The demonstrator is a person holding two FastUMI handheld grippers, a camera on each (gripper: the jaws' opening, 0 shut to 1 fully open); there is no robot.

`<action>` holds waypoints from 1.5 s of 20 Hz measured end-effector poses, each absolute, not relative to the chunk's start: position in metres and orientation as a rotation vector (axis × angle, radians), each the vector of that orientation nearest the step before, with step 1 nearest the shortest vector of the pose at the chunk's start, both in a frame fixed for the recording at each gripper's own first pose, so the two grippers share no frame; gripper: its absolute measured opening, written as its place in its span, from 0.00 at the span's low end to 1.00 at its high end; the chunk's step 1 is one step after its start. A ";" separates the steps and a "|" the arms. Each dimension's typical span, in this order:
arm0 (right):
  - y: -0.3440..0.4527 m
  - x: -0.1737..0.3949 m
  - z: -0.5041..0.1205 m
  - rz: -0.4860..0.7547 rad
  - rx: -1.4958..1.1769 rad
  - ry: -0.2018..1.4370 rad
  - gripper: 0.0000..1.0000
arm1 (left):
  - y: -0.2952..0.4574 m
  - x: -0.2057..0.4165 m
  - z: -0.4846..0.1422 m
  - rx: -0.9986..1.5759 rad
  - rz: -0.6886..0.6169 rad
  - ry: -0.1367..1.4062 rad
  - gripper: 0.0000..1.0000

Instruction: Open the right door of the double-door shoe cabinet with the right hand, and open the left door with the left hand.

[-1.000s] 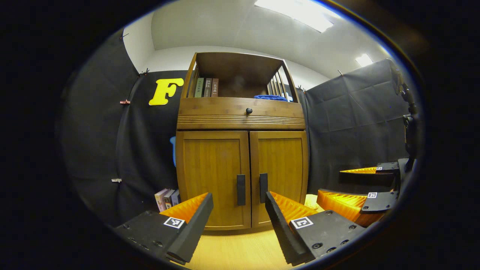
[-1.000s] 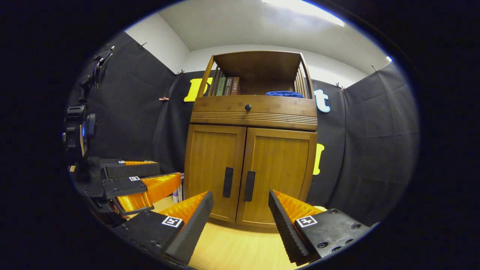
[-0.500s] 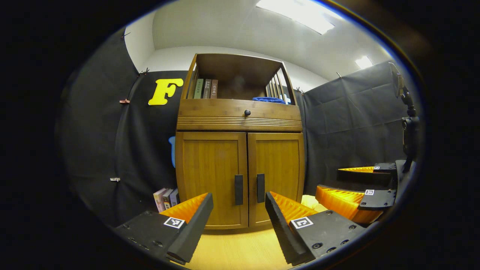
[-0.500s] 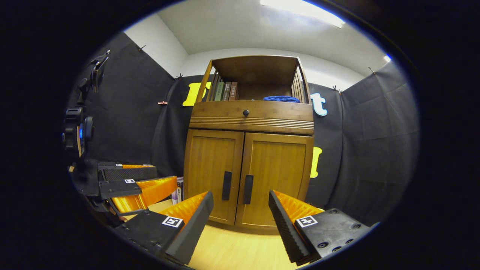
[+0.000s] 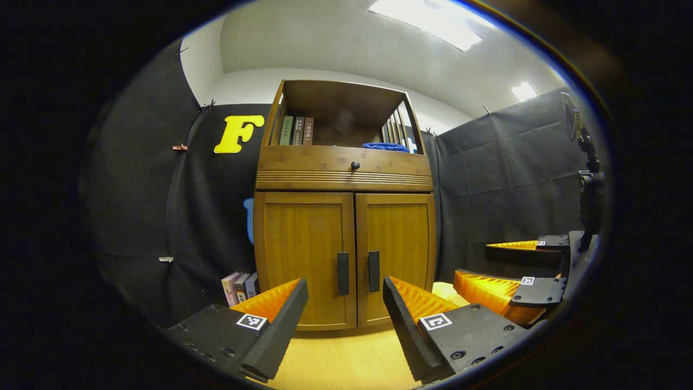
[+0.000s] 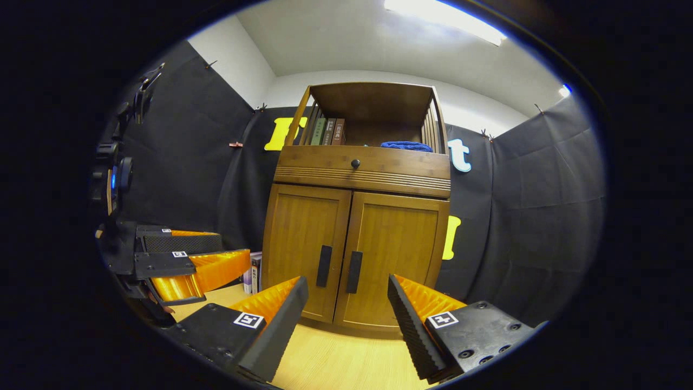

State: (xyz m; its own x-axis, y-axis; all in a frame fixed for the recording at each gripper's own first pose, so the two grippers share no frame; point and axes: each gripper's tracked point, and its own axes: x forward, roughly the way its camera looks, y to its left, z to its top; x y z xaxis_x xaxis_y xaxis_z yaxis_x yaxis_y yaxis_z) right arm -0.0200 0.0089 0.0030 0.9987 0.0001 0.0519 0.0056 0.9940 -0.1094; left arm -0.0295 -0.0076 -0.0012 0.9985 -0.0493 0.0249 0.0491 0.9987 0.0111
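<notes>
Two doors, both closed, face the left gripper view at centre frame: the left door (image 5: 305, 260) and the right door (image 5: 398, 254) of the shoe cabinet (image 5: 344, 176) meet edge to edge, each with a dark upright handle beside the seam. Above them a drawer with a small round knob (image 5: 355, 165) runs across, and the open shelf on top holds a few books (image 5: 295, 130) at its left and a blue cloth (image 5: 385, 146) at its right. More books (image 5: 238, 286) stand on the wooden floor (image 5: 346, 363) at the lower left of the cabinet. The left gripper (image 5: 344, 325) sits at the bottom of the frame, fingers spread wide, holding nothing, well apart from the doors. At the lower right edge the right gripper (image 5: 520, 265) hangs with its fingers parted.

Right gripper view: the cabinet (image 6: 363, 173) stands centre frame, left door (image 6: 303, 249) and right door (image 6: 392, 260) shut. The right gripper (image 6: 346, 325) is at the bottom, fingers wide apart and empty, short of the doors. The left gripper (image 6: 187, 254) shows at the lower left, fingers separated.
</notes>
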 end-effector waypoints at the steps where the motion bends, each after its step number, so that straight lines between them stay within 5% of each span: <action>1: 0.013 -0.021 0.001 0.003 -0.110 -0.049 0.94 | -0.006 -0.031 -0.003 0.014 -0.047 -0.025 0.87; 13: 0.019 0.018 -0.004 -0.007 -0.090 -0.044 0.94 | 0.019 -0.039 -0.012 -0.002 -0.022 -0.029 0.87; 30: 0.000 0.179 -0.056 -0.104 -0.050 -0.032 0.92 | 0.049 -0.042 -0.049 0.035 -0.070 -0.001 0.87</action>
